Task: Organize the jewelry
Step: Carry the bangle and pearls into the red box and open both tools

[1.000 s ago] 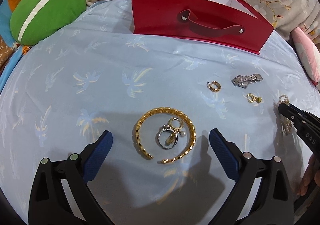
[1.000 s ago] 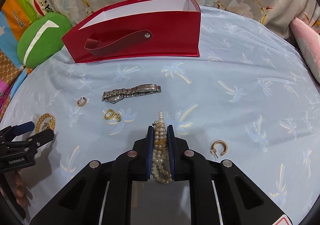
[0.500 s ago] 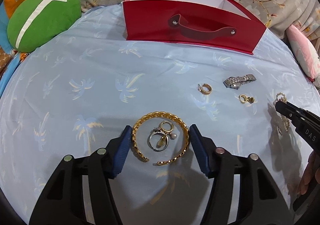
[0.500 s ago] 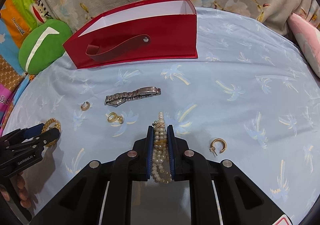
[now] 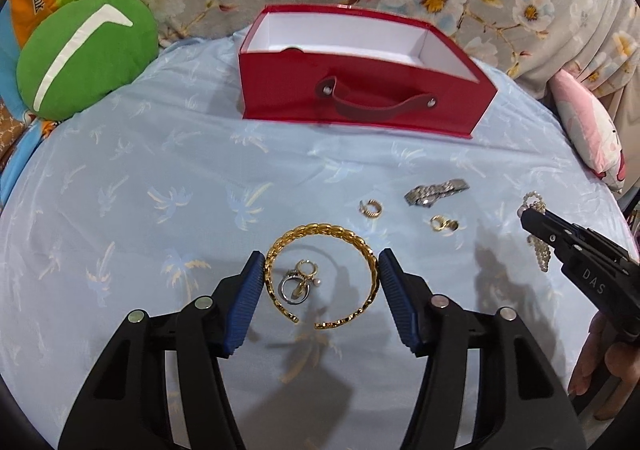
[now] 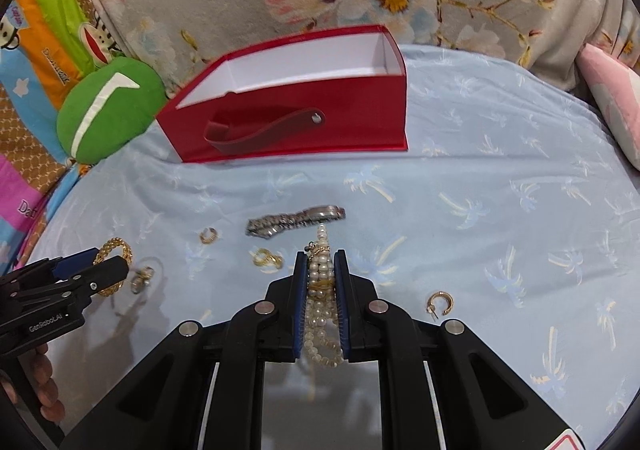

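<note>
"DAS" on right hand-held gripper (image 5: 532, 219); "GenRobot.AI" on left hand-held gripper (image 6: 108, 270)

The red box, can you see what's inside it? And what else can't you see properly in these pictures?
- Red box floor: hidden by its front wall in both wrist views.
- Pearl necklace: its lower loops drop behind the right gripper in the right wrist view.
- Gold bangle: whether the left gripper pads touch it is unclear in the left wrist view.
- Small rings inside the bangle: too small and tangled to count.
</note>
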{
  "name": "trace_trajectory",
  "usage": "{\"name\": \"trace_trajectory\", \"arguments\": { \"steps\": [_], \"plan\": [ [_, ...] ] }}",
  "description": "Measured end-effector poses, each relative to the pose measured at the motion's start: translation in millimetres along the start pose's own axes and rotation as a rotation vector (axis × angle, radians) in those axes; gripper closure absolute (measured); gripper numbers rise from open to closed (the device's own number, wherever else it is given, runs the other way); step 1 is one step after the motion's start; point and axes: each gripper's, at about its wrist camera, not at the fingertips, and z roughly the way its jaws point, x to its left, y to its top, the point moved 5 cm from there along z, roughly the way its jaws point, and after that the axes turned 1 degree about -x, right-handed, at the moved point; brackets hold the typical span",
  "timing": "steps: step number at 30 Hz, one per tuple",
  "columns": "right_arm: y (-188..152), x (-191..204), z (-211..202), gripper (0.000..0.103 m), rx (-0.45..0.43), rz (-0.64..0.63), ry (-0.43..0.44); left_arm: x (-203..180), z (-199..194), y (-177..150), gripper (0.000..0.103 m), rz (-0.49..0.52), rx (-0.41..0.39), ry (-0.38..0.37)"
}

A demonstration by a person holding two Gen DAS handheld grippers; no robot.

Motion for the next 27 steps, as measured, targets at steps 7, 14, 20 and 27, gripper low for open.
{"name": "trace_trajectory", "arguments": {
  "steps": [7,14,20,27],
  "plan": [
    [22,12,-35,0.091,-0.076,-0.012,0.042,-7,-34,24,0.046,0.016,-0.075,-0.018],
    [55,23,-67,0.091,-0.158,-0.054,0.070,-4,-69,62,0.046,0.032,-0.176,-0.006],
    [98,29,-84,0.091,-0.236,-0.088,0.097,1,-95,111,0.046,0.072,-0.284,0.044],
    [155,36,-80,0.091,-0.305,-0.126,0.102,-1,-94,164,0.046,0.101,-0.365,0.071]
  ]
}}
